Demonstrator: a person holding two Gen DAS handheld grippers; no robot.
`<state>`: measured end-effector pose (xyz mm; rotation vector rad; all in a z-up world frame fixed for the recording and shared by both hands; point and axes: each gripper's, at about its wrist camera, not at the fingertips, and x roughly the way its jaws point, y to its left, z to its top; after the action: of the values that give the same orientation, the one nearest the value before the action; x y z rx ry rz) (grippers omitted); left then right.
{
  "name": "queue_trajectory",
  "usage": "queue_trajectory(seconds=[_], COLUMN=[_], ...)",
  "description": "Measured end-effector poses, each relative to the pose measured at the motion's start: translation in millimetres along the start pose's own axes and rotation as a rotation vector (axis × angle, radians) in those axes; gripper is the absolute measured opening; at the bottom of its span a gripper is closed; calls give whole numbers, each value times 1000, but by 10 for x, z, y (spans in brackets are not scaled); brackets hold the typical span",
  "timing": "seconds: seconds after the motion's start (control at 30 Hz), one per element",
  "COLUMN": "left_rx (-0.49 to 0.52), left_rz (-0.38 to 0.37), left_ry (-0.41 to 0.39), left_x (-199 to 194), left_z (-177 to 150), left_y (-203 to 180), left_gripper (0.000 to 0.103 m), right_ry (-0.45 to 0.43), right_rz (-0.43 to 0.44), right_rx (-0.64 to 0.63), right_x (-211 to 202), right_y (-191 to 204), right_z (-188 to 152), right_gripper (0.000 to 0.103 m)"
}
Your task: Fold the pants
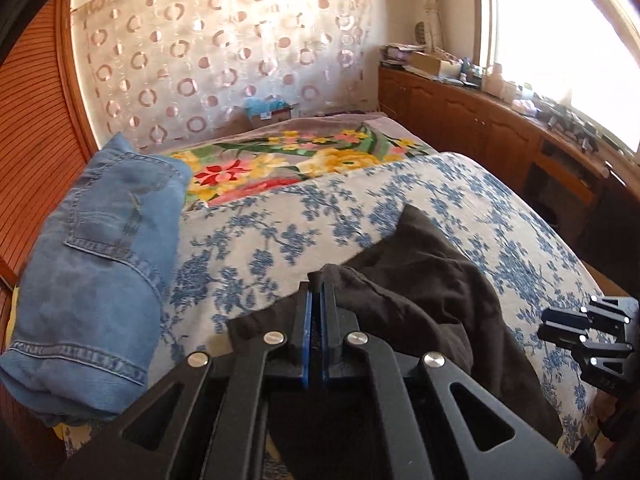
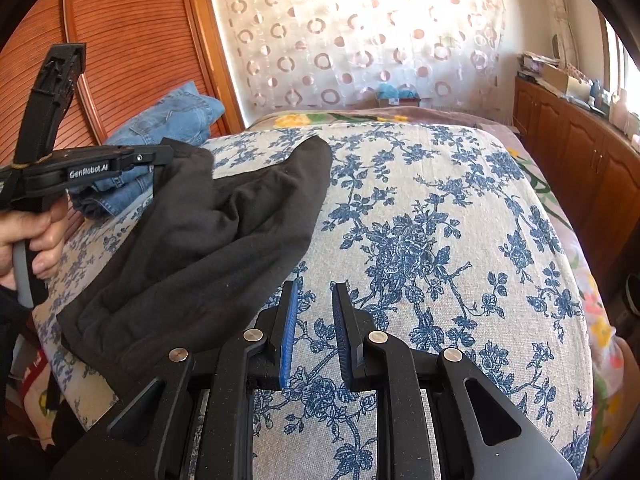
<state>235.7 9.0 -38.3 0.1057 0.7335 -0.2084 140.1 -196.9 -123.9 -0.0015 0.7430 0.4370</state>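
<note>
Here, from the left wrist, the left gripper (image 1: pixel 318 288) is clamped on an edge of the dark pants (image 1: pixel 404 280), lifted off the bed (image 1: pixel 280 240); that thin pinch could slip. From the right wrist, the right gripper (image 2: pixel 314 316) stands slightly open and empty beside them, so the unheld side may bunch.
</note>
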Motion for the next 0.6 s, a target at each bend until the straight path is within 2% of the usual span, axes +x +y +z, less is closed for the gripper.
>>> queue_trajectory(seconds=[0.23,0.37,0.5,0.6], left_rx=[-31,-28,-32,-32], left_rz=[98,143,165,154], left_ry=[-23,8,41,68], left_x=[-18,89,233,314], left_z=[56,28,-40,-103], left_y=[265,345,378,375], left_gripper=[0,0,0,3], right_ry=[1,0,1,1], right_rz=[0,0,0,0], right_rx=[-1,-1,-2,-1], right_x=[4,3,5,6], right_y=[7,8,9,10], right_z=[1,0,0,0], right_gripper=[16,16,16,16])
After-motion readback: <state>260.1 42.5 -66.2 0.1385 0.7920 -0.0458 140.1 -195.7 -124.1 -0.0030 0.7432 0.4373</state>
